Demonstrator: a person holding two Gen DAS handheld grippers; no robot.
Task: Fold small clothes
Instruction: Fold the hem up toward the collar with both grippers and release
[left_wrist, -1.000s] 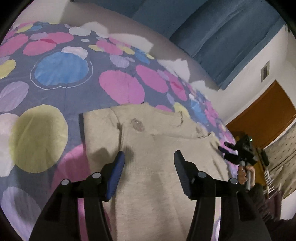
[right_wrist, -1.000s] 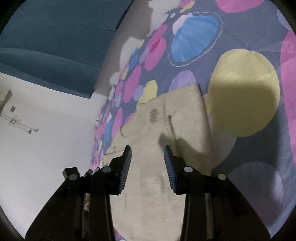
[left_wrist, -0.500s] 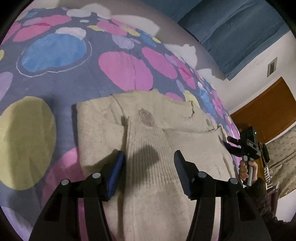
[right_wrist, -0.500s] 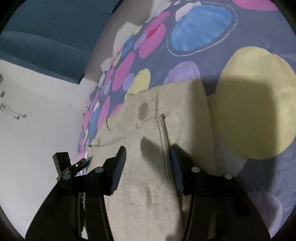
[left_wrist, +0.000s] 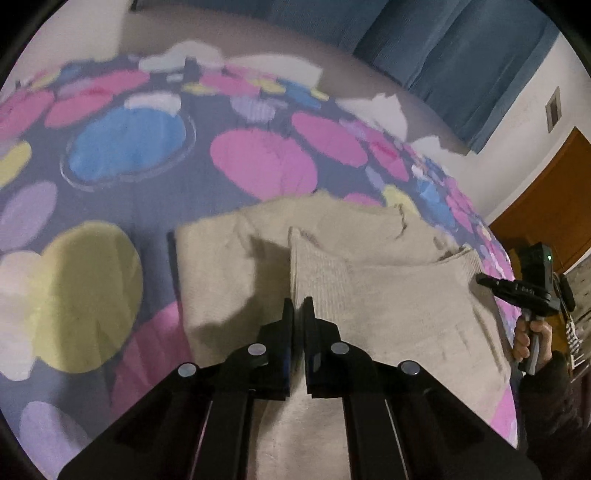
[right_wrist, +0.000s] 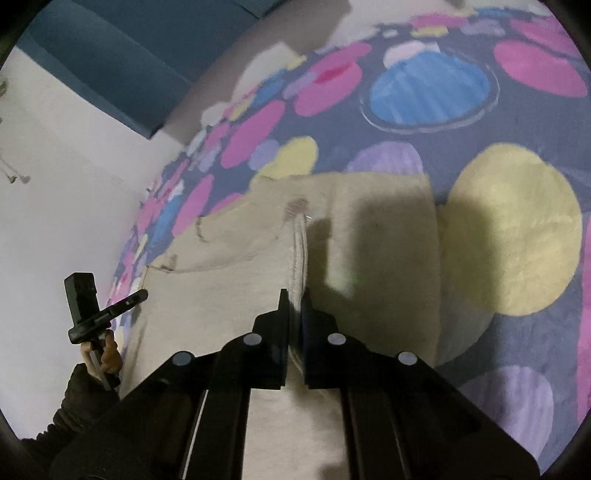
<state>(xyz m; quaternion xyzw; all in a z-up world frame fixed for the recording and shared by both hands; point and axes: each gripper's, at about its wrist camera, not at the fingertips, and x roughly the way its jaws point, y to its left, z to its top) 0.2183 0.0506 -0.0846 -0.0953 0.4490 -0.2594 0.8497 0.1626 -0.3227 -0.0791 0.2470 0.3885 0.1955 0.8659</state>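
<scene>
Bedroom setting: spotted bedspread as work surface, blue curtain behind, brown door at far right.

Item under work: beige knit sweater, spread on the bedspread near its front edge, lower part raised and doubled toward the neck.

Left gripper: closed narrow, pinching the ribbed hem at one corner. Right gripper: likewise clamped tight on the ribbed edge at the other corner, fabric visible between the jaws.

Judged step in hand: carrying the hem up and over to the shoulders for a crosswise fold.

Recommended practice:
- Hold both corners level and move them together, so as not to skew the fold.
- Maintain light tension across the hem; avoid sag in the middle.
- Lay the hem square with the shoulder line, then release only once the cloth rests flat.
- Guard against dragging the lower layer; soft knit judged likely to stretch and bunch.

Count:
- Sweaters: one.
- Grippers: two, both engaged on it.
- Hands in view: two, one on each handle.
- Brownish marks near the neck: one.
- Bedspreads: one. Curtains: one. Doors: one.
- Other garments: none in view.
</scene>
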